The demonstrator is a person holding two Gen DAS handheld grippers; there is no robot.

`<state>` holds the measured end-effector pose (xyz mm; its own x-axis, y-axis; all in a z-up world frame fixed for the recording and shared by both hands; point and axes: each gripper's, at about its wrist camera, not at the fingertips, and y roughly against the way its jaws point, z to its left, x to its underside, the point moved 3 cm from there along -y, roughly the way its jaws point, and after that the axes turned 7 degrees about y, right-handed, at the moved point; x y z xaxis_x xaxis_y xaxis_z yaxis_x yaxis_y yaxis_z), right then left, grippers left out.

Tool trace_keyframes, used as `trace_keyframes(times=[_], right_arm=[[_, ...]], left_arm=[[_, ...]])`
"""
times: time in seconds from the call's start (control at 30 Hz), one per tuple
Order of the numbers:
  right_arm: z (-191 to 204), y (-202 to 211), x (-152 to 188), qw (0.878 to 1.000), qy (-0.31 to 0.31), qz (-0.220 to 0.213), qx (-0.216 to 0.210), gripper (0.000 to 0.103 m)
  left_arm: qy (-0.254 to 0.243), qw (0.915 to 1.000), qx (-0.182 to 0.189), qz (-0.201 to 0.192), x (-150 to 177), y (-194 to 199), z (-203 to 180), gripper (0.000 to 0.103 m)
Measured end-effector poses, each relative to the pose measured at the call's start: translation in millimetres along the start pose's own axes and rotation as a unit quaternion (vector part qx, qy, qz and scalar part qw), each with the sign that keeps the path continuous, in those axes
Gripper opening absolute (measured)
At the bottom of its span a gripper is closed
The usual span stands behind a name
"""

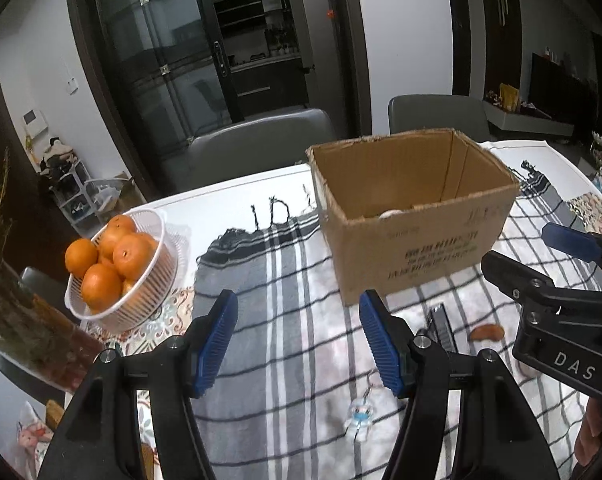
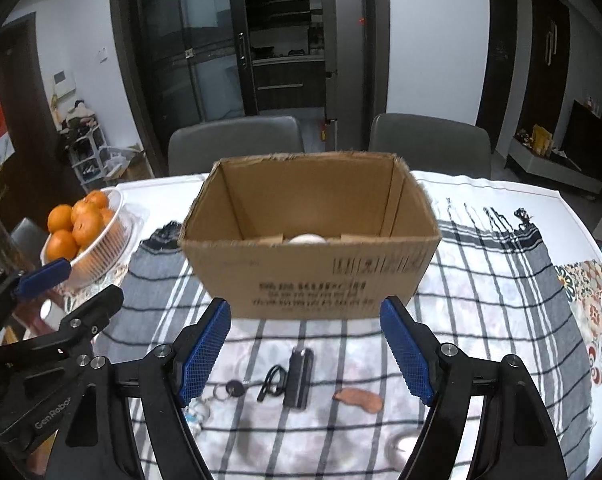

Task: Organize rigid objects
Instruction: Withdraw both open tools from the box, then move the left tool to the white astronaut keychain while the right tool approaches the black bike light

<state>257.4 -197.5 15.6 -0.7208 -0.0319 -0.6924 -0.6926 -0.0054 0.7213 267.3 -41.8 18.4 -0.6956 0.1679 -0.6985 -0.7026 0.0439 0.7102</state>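
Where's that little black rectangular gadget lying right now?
In the right wrist view the black gadget lies on the checked cloth, just in front of the cardboard box, between a keyring and an orange-brown piece.

Left tongs are held wide apart, nothing between the blue pads. An open brown cardboard box is seen beyond them on the grey checked cloth. A white plastic basket of oranges is noted at left. Right tongs are seen at the right edge, spread.

Place: I am in a home dining room.
Signs: table, grey chairs, basket of oranges, glass kitchen door.
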Motion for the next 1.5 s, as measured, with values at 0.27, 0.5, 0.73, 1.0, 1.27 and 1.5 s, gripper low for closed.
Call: trace_keyframes(times=[0.27,0.5,0.73,1.0,1.27,1.5], right_arm=[[14.1,6.5,24.8,1.0,0.01,-0.003,-0.003,0.078],[24.3,15.5,42.5,1.0,0.023,-0.018,0.002,0.078],[24.9,16.6,61.3,1.0,0.016,-0.025,-0.008,0.078],[26.2,3.5,87.4,1.0,0.02,-0.011,-0.005,0.078],[27.7,-12.1,106.8,1.0,0.024,0.005,0.003,0.077],[29.7,-29.8,118.0,0.999,0.026,0.024,-0.002,0.077]], left_arm=[[0.009,0.9999,0.012,0.0,30.1,10.5,6.3,0.062],[0.016,0.9996,0.025,-0.002,50.3,14.9,7.3,0.062],[0.017,0.9993,0.033,-0.006,70.2,14.9,1.5,0.062],[0.028,0.9982,0.052,0.012,98.1,-0.7,-2.0,0.062],[0.025,0.9967,0.071,0.032,115.1,-23.8,-6.4,0.062],[0.018,0.9944,0.091,0.052,127.5,-43.5,-11.8,0.062]])
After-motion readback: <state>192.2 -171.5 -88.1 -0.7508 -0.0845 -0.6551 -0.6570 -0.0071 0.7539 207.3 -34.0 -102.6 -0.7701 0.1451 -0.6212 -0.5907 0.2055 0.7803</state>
